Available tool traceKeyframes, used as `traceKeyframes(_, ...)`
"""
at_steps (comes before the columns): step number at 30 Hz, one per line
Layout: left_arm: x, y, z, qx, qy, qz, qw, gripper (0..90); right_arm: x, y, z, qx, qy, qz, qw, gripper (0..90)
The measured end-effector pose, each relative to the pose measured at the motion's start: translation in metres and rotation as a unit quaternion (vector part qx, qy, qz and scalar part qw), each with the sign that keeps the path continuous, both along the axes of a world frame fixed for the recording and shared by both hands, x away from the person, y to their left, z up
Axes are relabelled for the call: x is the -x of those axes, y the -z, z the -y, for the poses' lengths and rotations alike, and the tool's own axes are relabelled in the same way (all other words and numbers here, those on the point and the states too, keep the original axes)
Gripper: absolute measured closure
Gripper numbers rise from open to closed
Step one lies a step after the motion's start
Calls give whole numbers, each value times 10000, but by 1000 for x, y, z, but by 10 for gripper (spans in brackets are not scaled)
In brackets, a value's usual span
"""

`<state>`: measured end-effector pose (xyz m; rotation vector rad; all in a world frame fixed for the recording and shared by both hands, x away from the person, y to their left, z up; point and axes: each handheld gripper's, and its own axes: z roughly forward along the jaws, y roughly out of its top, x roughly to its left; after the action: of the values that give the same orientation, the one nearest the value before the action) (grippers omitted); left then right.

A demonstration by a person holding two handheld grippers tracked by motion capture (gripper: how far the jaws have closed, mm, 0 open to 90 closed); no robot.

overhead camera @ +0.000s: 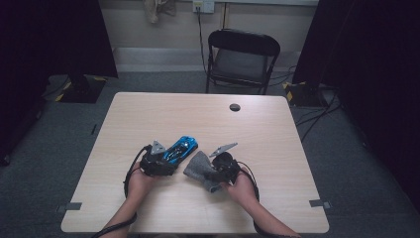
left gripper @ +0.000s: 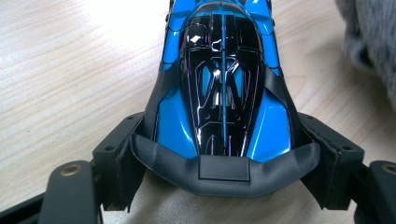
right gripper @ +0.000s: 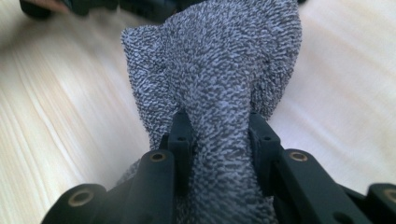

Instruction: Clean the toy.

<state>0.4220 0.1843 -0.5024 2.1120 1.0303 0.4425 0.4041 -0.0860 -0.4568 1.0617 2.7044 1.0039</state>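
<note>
Left gripper (overhead camera: 159,163): jaws clamped on toy car (overhead camera: 181,148), table (overhead camera: 163,109) centre.
Right gripper (overhead camera: 223,168): jaws pinched grey cloth (overhead camera: 200,167), at car's 4 o'clock.
Progress: both secured; wiping judged outstanding.

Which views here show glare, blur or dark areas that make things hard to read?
High view: dim, with the room's sides nearly black, though the table reads evenly. Left gripper view: sharp, with bright glare spots on the blue toy car and a washed-out patch of table top left. Right gripper view: the grey cloth is crisp near the jaws, while the table beside it is smeared and blurred.
</note>
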Motion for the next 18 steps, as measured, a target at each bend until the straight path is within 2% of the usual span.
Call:
traceKeyframes(4, 0, 0, 0, 2, -2, 0, 10000, 245, -12, -13, -4, -114, 71, -95, 9999, 686)
traceKeyframes(11, 0, 0, 0, 3, -3, 0, 10000, 245, -25, -21, -15, -20, 70, -64, 10000, 690)
traceKeyframes(18, 0, 0, 0, 9, -4, 0, 10000, 245, -42, -26, -27, -115, 213, -44, 9997, 698)
